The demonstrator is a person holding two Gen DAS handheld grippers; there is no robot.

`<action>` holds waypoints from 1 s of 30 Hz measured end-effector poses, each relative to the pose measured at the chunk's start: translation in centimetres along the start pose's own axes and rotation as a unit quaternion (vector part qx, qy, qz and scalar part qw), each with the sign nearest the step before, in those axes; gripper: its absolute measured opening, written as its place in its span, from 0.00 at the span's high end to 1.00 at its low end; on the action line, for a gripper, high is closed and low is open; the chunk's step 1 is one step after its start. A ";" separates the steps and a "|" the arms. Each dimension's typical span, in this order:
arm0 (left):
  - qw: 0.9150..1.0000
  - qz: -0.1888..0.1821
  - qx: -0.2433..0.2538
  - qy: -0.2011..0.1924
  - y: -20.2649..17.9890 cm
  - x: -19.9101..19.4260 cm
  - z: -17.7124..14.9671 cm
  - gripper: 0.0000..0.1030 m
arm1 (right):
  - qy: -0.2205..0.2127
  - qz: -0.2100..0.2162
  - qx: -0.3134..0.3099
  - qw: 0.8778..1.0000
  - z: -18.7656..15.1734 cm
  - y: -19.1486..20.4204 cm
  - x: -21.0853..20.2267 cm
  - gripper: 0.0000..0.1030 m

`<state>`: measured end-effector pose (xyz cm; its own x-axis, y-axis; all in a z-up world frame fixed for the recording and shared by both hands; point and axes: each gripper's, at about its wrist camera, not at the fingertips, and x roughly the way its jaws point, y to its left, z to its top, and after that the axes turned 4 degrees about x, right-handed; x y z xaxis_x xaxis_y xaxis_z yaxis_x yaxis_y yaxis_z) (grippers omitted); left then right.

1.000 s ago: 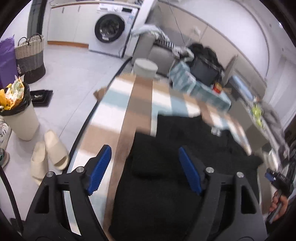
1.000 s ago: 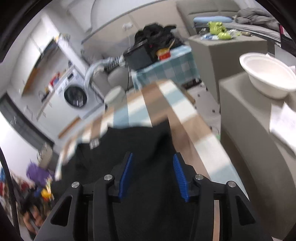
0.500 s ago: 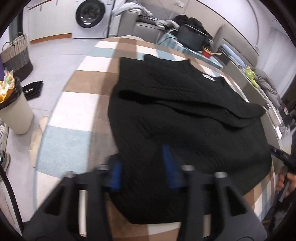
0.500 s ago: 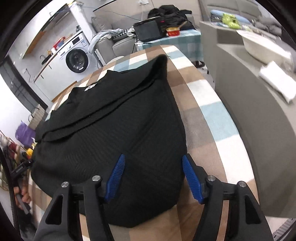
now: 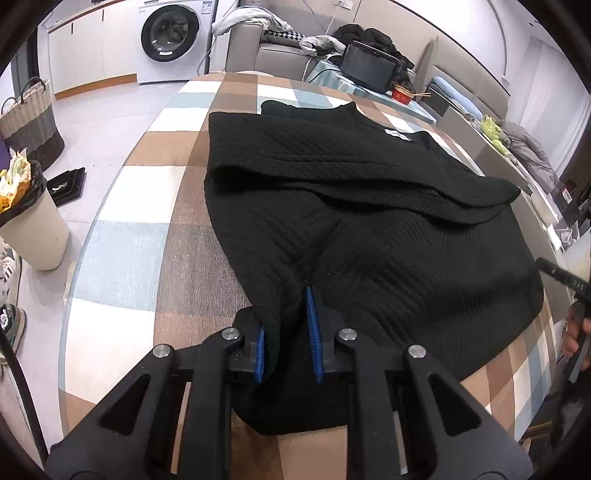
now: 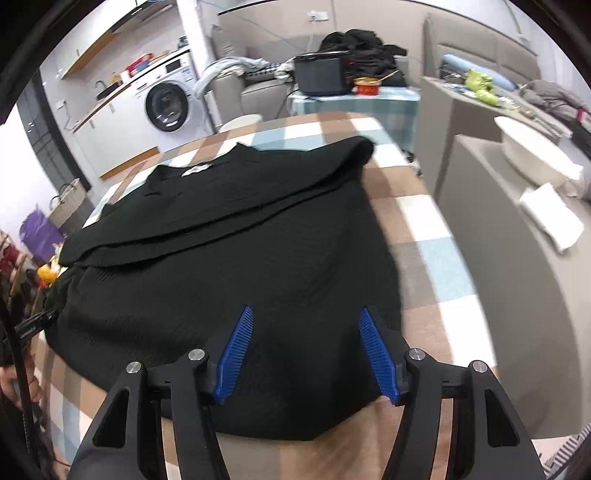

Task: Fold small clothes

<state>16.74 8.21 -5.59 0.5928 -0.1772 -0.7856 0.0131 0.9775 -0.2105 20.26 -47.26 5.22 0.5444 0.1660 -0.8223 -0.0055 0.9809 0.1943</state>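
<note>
A black knit sweater [image 5: 369,229] lies spread on the checked round table [image 5: 129,251], its upper part folded over in a band across the middle. My left gripper [image 5: 286,310] is at the near hem on the left side. Its jaws are closing, and a raised fold of the sweater is pinched between the blue pads [image 5: 312,332]. My right gripper [image 6: 306,309] hovers open over the sweater [image 6: 221,266] at its near right hem, with fabric below the pads but none gripped. A white label [image 6: 195,170] marks the collar at the far side.
A lined bin [image 5: 33,229], a woven basket [image 5: 29,122] and a washing machine [image 5: 170,33] stand to the left on the floor. A grey counter [image 6: 517,258] with a white bowl [image 6: 532,147] and a folded white cloth [image 6: 554,218] borders the table's right edge.
Both grippers drew back from the far part of the sweater to its near hem. The left jaws closed from wide open onto a fold of fabric. The right jaws widened a little.
</note>
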 end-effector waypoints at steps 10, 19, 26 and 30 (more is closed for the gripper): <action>1.000 0.006 0.016 0.002 -0.1 -0.7 -0.7 0.85 | 0.032 -0.012 -0.058 0.998 -0.1 2.4 3.9 0.48; 1.000 0.014 0.021 0.008 -0.5 -2.7 -3.1 0.85 | 0.040 -0.006 -0.071 0.997 -1.9 2.2 3.0 0.50; 1.000 0.019 0.008 0.019 -0.3 -5.6 -6.6 0.85 | 0.065 -0.002 -0.076 0.995 -4.4 2.6 1.1 0.50; 0.999 0.000 -0.033 0.022 1.4 -6.5 -6.7 0.71 | 0.070 0.009 -0.071 0.995 -4.5 2.2 0.4 0.49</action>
<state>7.48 10.00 -4.69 0.5568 -0.1832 -0.8102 -0.0407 0.9682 -0.2469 16.70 -44.53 2.90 0.4210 0.1867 -0.8876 -0.1381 0.9804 0.1407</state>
